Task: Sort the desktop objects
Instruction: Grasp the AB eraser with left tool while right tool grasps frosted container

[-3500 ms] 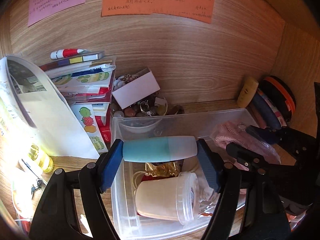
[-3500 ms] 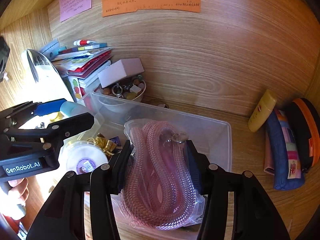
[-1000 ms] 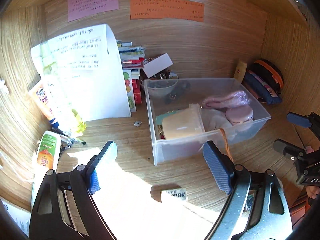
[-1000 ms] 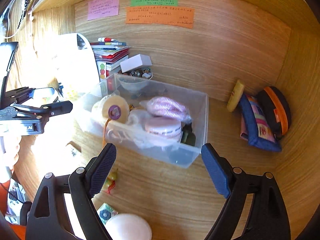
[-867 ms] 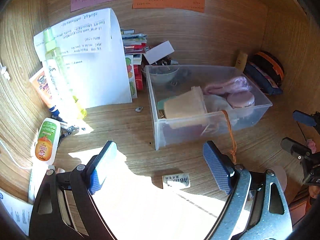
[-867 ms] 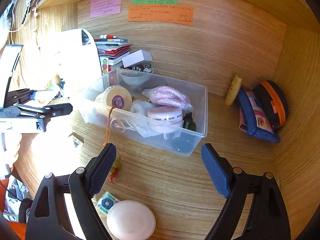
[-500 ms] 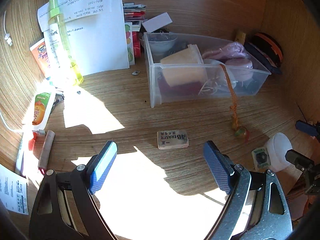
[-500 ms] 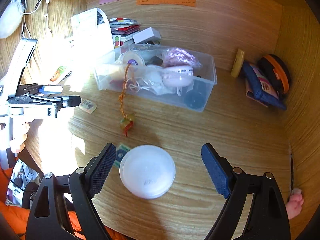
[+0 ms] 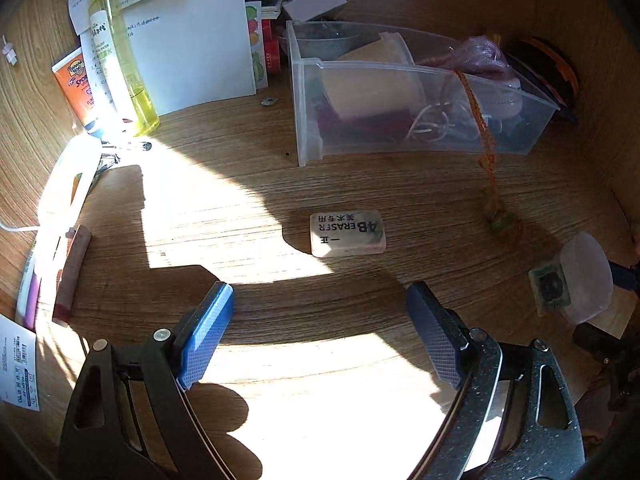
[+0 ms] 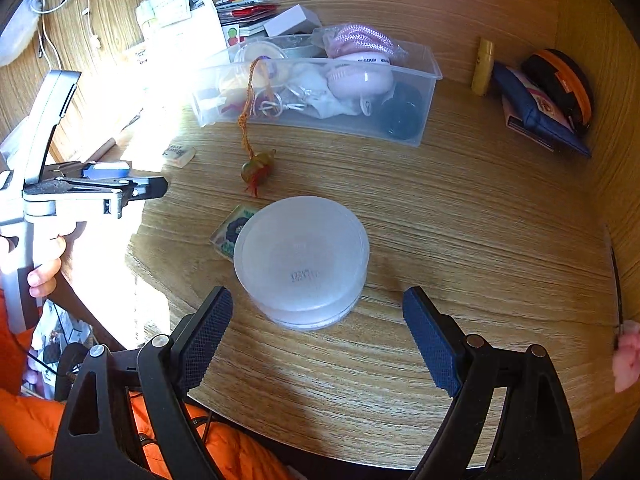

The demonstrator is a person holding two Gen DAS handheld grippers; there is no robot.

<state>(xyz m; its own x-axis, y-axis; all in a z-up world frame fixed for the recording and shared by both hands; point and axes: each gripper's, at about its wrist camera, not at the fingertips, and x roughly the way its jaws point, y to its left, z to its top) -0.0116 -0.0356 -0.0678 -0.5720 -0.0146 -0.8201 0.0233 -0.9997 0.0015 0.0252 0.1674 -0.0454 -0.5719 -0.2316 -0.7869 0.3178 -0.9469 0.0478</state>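
My left gripper is open and empty, just short of a white eraser lying flat on the desk. My right gripper is open and empty, its tips at either side of a round frosted plastic box near the desk's front edge. A small green patterned card lies against that box's left side. The clear plastic bin holds a pink mesh bundle, a pink round case and a cream tub; an orange cord with a charm hangs out over its front wall onto the desk.
Bottles, tubes and a standing paper crowd the left back corner, with a stack of books behind. A yellow tube and pouches lie at the right wall. The left gripper shows in the right wrist view.
Both grippers have pulled back from the bin toward the desk's front. The left now faces the eraser, and the right has come close over the frosted round box.
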